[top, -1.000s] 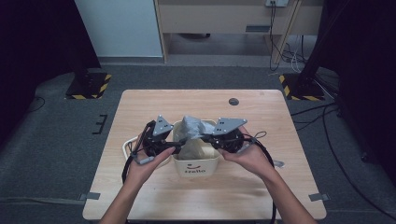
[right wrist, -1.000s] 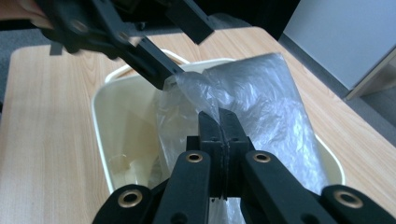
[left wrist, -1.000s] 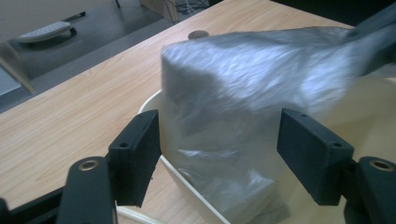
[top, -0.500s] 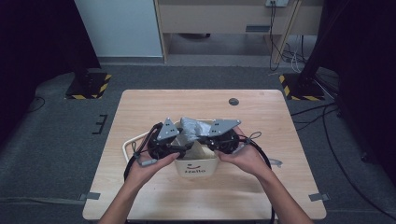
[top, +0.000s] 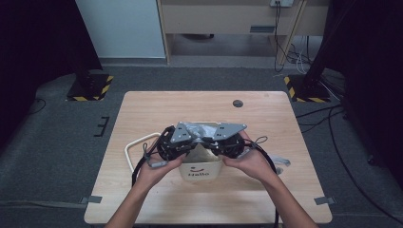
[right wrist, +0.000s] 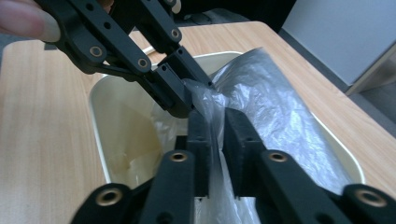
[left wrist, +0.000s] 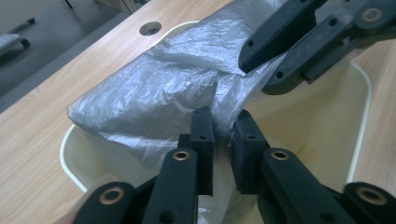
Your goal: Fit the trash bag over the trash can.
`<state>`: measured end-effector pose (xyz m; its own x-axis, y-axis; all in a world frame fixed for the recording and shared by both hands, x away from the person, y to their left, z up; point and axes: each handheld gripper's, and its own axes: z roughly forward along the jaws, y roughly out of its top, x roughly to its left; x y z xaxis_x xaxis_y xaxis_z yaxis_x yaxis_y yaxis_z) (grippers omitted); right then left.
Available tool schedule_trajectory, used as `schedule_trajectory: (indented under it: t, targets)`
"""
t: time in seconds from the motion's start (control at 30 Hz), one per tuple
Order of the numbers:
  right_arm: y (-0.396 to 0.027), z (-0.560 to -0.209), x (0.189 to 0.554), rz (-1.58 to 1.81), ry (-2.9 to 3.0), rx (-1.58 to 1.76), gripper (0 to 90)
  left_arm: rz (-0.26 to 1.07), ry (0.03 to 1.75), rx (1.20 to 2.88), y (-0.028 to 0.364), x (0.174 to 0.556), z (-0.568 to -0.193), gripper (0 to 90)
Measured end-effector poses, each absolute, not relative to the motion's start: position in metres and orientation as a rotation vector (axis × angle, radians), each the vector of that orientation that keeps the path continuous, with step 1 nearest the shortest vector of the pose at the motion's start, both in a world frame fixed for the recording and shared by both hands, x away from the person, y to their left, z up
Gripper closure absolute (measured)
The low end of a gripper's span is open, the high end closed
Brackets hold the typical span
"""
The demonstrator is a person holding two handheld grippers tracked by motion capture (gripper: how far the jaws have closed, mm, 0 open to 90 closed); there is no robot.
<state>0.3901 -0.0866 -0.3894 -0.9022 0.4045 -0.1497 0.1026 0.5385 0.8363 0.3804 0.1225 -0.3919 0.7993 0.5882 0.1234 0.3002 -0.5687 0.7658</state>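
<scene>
We hold both grippers over the cream bin (top: pixel 202 168), which stands near the front middle of the wooden table (top: pixel 142 109) and carries the word "Hello" on its front wall. A grey plastic bag (left wrist: pixel 159 88) lies across the bin's open top, crumpled and spread toward the far rim, with part of it hanging down inside. Our left gripper (left wrist: pixel 219 135) has just been closing; in the left gripper view its jaws stand narrowly apart with a fold of the bag's edge caught between them, and we cannot tell whether the pads press the film. Our right gripper (right wrist: pixel 215 126) has just eased open a little; in the right gripper view a thin sheet of the bag runs up between its two jaws, which sit close on either side of it, seemingly still pinching it. The two grippers meet nearly tip to tip above the bin, each one showing in the other's view just beyond the bag's gathered edge. A white loop-shaped thing (top: pixel 135 145) lies on the table just left of the bin.
</scene>
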Motion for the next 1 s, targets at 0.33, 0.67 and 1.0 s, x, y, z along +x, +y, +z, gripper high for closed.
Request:
schedule_trajectory:
  t: [0.33,0.67,1.0]
  targets:
    - [-0.093,-0.385,0.386,1.302,2.432,0.418,61.4,0.409,0.741,2.183,0.128,0.386,-0.392,87.4]
    - [-0.095,-0.394,0.388,1.262,2.417,0.444,49.4,0.414,0.751,2.133,0.133,0.383,-0.384,87.9]
    - [-0.097,-0.396,0.385,1.186,2.398,0.418,70.5,0.391,0.745,2.111,0.139,0.379,-0.380,88.1]
